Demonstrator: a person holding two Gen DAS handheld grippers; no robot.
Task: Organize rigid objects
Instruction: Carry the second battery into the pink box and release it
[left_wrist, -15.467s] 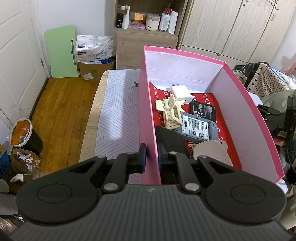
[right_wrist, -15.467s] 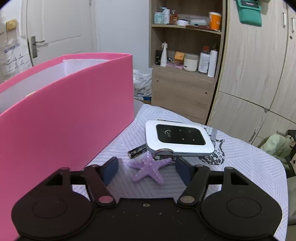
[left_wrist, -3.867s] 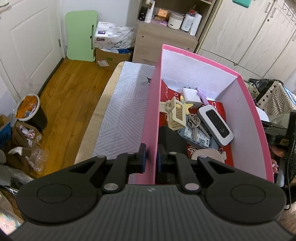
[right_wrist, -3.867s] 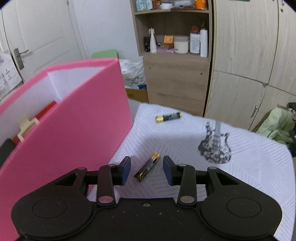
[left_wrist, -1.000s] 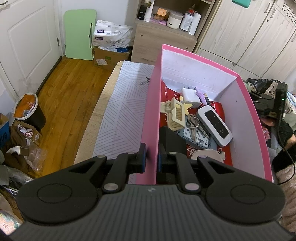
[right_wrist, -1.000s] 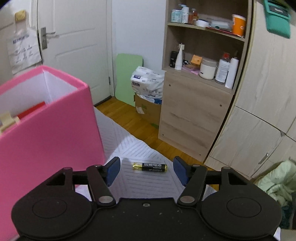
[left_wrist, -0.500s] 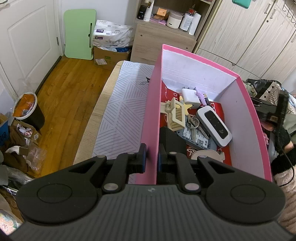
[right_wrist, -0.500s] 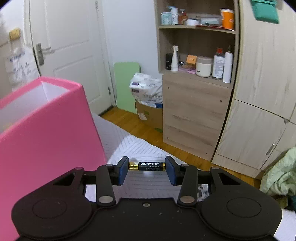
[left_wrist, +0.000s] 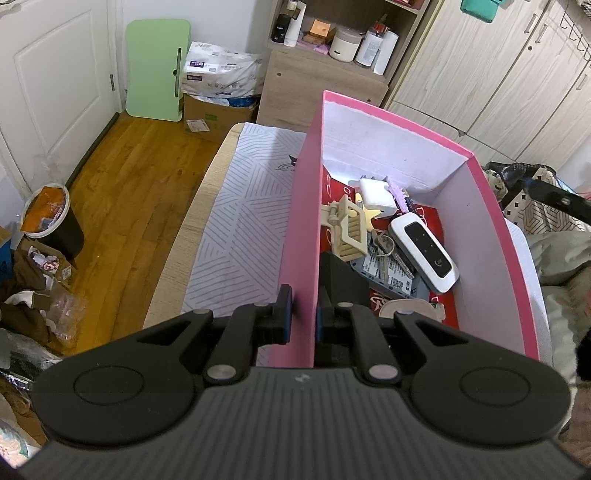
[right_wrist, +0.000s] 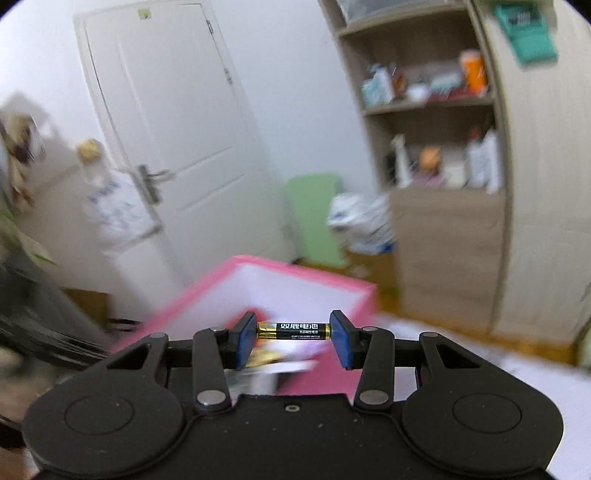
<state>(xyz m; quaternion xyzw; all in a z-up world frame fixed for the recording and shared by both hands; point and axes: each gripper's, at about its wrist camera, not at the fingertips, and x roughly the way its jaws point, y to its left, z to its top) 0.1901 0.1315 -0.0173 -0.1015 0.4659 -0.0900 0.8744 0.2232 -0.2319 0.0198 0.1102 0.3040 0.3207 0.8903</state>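
My left gripper (left_wrist: 301, 314) is shut on the left wall of the pink box (left_wrist: 301, 206), which stands on the striped cloth. Inside lie a white router (left_wrist: 424, 254), a beige hair clip (left_wrist: 347, 229), a white charger (left_wrist: 376, 192), keys and flat cards. My right gripper (right_wrist: 293, 332) is shut on a black and gold battery (right_wrist: 293, 330), held end to end between its blue pads, in the air above the pink box (right_wrist: 295, 288). The right wrist view is blurred by motion. The right gripper's black body shows at the right edge of the left wrist view (left_wrist: 554, 197).
The striped cloth (left_wrist: 243, 229) covers the table left of the box. A wooden cabinet (left_wrist: 317, 81) with bottles, a green board (left_wrist: 155, 70) and a white door stand behind. A bin (left_wrist: 48, 218) and bags lie on the wood floor at left.
My right gripper has lifted the battery off the cloth and swung it left, up over the pink box. My left gripper has kept its hold on the box wall.
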